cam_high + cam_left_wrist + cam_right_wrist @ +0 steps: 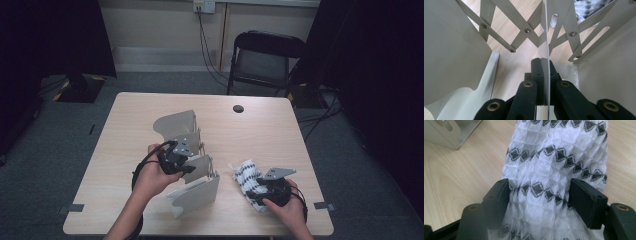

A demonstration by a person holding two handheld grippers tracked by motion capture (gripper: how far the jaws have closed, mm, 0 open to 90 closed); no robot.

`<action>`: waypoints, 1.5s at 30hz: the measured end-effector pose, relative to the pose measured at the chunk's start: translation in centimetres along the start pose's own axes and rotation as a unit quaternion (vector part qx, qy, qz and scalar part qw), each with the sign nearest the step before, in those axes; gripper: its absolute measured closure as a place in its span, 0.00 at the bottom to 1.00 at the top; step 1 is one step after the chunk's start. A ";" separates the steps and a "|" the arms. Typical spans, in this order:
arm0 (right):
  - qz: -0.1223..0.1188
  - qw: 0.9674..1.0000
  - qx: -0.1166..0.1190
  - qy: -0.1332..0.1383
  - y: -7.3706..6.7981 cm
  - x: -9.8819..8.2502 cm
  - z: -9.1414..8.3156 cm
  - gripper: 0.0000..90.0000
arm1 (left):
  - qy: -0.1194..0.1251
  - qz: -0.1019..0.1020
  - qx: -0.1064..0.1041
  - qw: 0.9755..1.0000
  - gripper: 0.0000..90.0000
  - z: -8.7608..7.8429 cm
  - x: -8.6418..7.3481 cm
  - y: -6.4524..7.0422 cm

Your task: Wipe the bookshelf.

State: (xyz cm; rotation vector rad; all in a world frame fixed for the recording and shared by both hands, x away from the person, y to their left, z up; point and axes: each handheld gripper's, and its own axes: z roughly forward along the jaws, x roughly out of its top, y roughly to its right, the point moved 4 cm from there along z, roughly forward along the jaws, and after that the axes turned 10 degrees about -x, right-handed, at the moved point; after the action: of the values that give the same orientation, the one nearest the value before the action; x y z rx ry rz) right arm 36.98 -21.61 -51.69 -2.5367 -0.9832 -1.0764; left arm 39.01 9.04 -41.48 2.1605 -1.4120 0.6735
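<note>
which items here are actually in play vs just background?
In play:
- expandable divider rack; left tool shut on one of its thin panels
- rolled white cloth with black diamonds; right tool closed around it

Background:
- folding chair
- wall socket and cables
- table's grommet hole

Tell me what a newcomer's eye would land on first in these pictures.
First, the pale folding rack with scissor-like crossbars, standing mid-table; the left tool is clamped on one of its thin panels. Next, the rolled white cloth with black diamonds, lying near the table's right front corner, gripped between the right tool's jaws.
</note>
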 end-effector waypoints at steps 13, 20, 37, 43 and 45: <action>0.001 1.000 -0.001 0.003 0.0 0.0 0.0 0.36 | -0.023 -0.015 0.003 1.000 0.88 0.4 0.4 -0.3; 0.000 1.000 0.000 0.004 0.0 0.0 0.0 0.36 | -0.051 -0.022 0.002 0.998 0.77 1.2 0.6 -0.5; 0.001 1.000 0.000 0.005 0.0 -0.1 0.0 0.36 | -0.089 -0.016 -0.003 0.996 1.00 1.4 1.8 -0.1; 0.001 1.000 0.000 0.005 0.0 -0.1 0.0 0.36 | -0.085 -0.022 0.004 0.996 1.00 0.9 2.1 0.1; 0.003 1.000 0.000 0.006 0.0 -0.1 0.0 0.36 | -0.084 -0.028 0.003 0.996 1.00 0.6 2.3 0.2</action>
State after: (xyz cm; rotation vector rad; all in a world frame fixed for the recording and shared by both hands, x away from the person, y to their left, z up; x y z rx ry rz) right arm 36.97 -21.65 -51.79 -2.5278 -0.9728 -1.0901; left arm 39.73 7.01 -40.49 2.2983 -1.4275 0.4842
